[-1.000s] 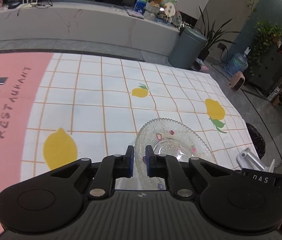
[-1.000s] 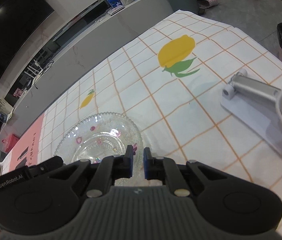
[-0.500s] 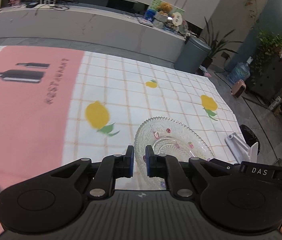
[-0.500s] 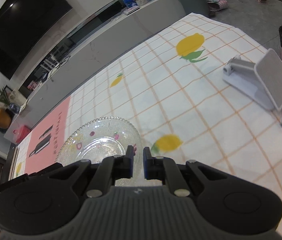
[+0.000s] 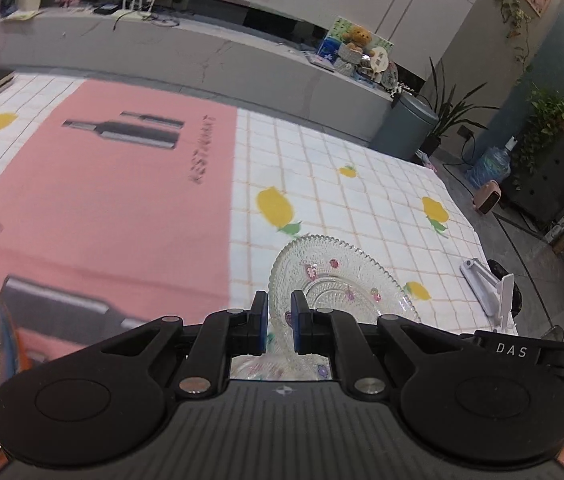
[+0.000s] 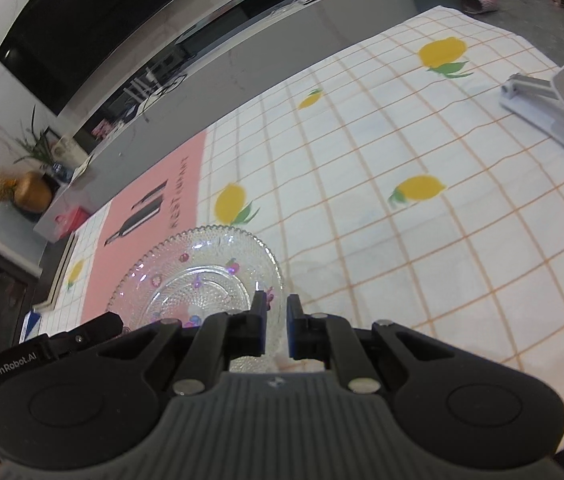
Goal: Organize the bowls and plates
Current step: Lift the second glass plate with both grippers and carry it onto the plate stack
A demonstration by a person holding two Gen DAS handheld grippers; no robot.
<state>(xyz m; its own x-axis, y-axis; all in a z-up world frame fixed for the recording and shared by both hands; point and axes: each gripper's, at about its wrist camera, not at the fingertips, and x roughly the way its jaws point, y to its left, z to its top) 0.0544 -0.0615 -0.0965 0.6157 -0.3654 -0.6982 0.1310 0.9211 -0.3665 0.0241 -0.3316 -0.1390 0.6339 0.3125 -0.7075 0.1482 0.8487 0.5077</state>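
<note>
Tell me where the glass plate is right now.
The glass plate is carried above the lemon-print tablecloth, its rim clamped by the left gripper and the right gripper, beside the pink placemat.

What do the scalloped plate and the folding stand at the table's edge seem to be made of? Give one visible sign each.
Plate: probably pressed glass, clear and glossy; the cloth shows through, beaded texture glints. Stand: looks like matte pale metal, perhaps aluminium or plastic; flat, even, dull surfaces.
</note>
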